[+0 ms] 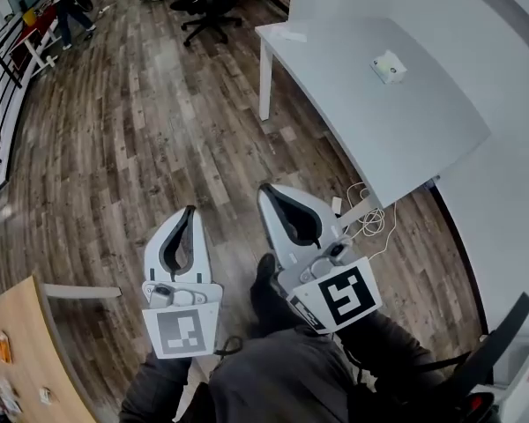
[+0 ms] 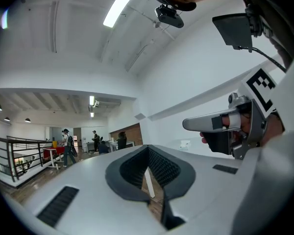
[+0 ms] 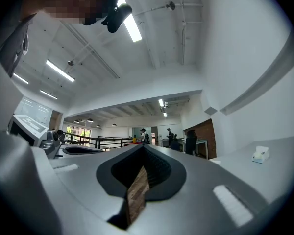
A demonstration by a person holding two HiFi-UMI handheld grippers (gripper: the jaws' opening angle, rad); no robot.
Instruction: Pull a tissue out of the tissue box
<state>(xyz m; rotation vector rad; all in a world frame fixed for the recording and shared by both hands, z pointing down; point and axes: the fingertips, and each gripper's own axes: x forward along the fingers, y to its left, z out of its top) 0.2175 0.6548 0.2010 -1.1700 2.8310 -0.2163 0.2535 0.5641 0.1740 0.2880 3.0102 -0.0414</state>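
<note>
A small white tissue box [image 1: 388,66] stands on the white table [image 1: 397,130] at the upper right of the head view; the right gripper view shows the box [image 3: 259,153] far off at the right. Both grippers hang over the wooden floor in front of the person's lap, well short of the table. My left gripper [image 1: 190,210] [image 2: 148,148] has its jaws together with nothing between them. My right gripper [image 1: 266,190] [image 3: 143,147] is likewise shut and empty. From the left gripper view, the right gripper's body [image 2: 220,126] and the hand on it show at the right.
A white cable [image 1: 370,220] lies on the floor by the table's near corner. A black office chair [image 1: 210,7] stands farther off. A wooden desk corner [image 1: 9,351] is at the lower left, a railing [image 1: 0,86] along the left. People stand in the distance.
</note>
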